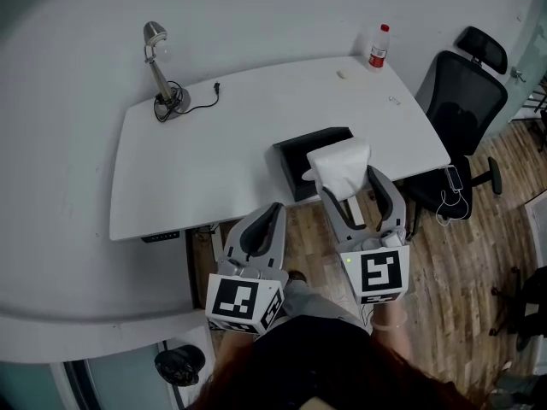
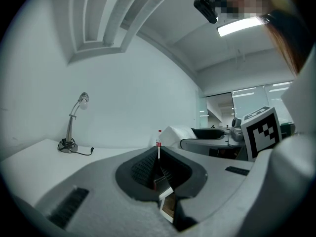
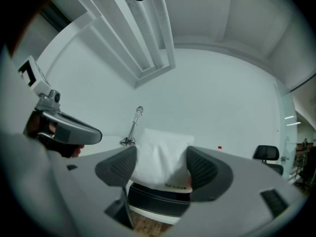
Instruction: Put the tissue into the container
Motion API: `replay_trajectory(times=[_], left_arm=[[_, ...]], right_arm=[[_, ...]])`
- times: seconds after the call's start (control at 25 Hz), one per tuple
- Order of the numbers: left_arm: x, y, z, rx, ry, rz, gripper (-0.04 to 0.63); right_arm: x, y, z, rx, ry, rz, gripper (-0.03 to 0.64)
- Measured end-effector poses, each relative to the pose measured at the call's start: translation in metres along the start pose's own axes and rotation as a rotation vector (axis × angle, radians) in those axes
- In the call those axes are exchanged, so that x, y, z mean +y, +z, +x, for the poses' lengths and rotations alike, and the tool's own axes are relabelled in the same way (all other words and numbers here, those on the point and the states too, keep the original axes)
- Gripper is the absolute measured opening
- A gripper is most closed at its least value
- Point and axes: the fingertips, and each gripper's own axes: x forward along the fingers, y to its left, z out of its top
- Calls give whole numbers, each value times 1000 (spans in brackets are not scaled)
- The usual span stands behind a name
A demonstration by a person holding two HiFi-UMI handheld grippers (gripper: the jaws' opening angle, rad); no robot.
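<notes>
A white pack of tissue [image 1: 340, 167] is pinched between the fingers of my right gripper [image 1: 349, 183], which is shut on it. It hangs just above the near right end of the black container [image 1: 301, 150], which sits at the front edge of the white table [image 1: 214, 143]. In the right gripper view the tissue [image 3: 163, 157] fills the gap between the pads, and the container [image 3: 158, 199] lies right under it. My left gripper [image 1: 272, 212] is shut and empty, held off the table's front edge to the left of the container. In its own view the left gripper [image 2: 158, 164] has its jaws together.
A desk lamp [image 1: 158, 68] with its cord stands at the table's far left. A red-capped bottle [image 1: 378, 47] stands at the far right, with two small bits [image 1: 342, 74] near it. A black office chair [image 1: 457, 101] is to the right, over wood floor [image 1: 461, 263].
</notes>
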Motion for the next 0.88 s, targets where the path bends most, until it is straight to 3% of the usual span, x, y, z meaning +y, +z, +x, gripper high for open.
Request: replay_trajectory(times=[0.88], left_arm=[[39, -10, 64, 68, -8, -7, 32]], right_arm=[[-22, -53, 75, 136, 20, 58, 336]])
